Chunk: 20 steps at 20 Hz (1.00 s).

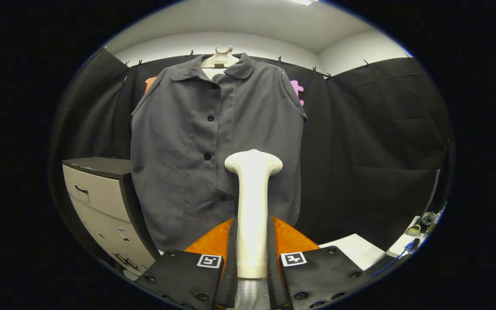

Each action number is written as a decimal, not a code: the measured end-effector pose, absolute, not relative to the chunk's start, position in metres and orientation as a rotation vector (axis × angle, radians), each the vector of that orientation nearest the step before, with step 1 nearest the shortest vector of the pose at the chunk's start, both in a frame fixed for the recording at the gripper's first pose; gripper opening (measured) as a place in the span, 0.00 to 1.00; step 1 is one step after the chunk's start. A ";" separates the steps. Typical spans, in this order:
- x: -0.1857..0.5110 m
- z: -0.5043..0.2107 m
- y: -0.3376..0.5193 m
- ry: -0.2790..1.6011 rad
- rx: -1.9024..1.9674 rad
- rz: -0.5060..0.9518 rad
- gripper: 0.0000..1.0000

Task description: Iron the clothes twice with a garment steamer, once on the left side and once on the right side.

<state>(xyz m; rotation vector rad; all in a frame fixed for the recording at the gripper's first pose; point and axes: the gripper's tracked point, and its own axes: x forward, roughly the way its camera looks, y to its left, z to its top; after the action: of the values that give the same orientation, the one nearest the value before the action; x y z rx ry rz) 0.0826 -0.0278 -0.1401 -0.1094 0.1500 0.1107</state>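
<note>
Gripping the steamer (252, 206) upright between both fingers, the gripper (251, 267) held its head low before the hanging shirt (179, 142), near the placket, so both passes seemingly remained to do.

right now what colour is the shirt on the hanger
Plain dark grey with dark buttons; the shirt shows best in the gripper view.

Black cloth (377, 129) lines the booth under a white ceiling (248, 30); a pale drawer cabinet (101, 206) with a dark top stands nearby.
</note>
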 end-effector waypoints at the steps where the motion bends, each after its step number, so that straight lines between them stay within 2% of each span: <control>1: 0.080 -0.145 -0.029 0.158 -0.112 0.110 0.36; 12: 0.065 -0.170 -0.039 0.219 -0.111 0.092 0.36; 20: 0.029 -0.107 -0.030 0.128 -0.093 0.073 0.36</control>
<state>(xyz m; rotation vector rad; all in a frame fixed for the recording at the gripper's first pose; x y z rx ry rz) 0.0287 -0.0303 -0.1072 -0.0926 0.1276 0.0733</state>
